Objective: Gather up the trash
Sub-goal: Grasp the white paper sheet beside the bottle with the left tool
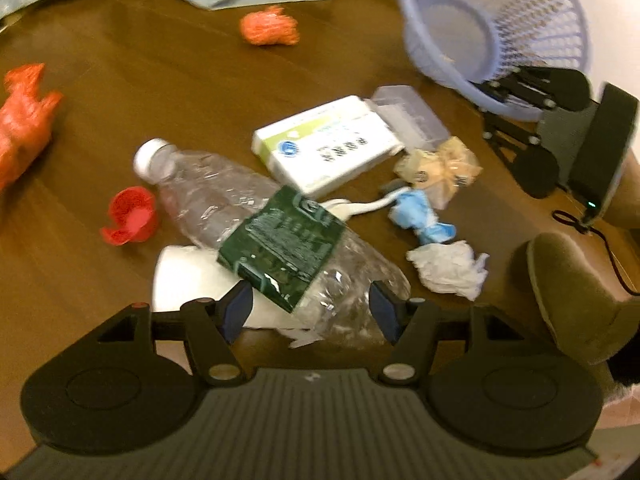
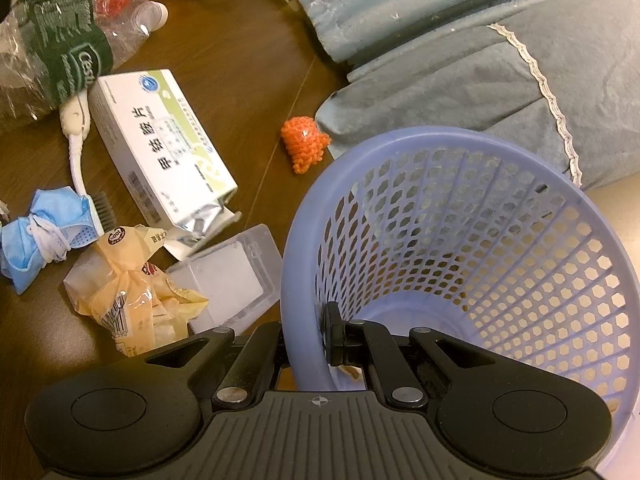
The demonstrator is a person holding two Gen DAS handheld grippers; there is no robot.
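left gripper (image 1: 311,307), wide, straddles crushed bottle (image 1: 256,216) at lower centre: close below its label; right gripper (image 2: 305,338) pinches basket rim (image 2: 292,280).

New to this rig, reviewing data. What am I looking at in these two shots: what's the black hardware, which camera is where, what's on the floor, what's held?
No robot here: a person carries a two-finger gripper in each hand, and each has a fisheye camera looking forward along its fingers. The black hardware at the bottom of each picture is that gripper.

Left wrist view: the left gripper is open, its blue pads either side of a crushed bottle with a green label.

Right wrist view: the right gripper is shut on the rim of a lilac basket, holding it tilted toward the litter.

On the brown surface: a white box, a blue mask, a yellow wrapper, a clear case, a tissue, a red cup and orange netting.
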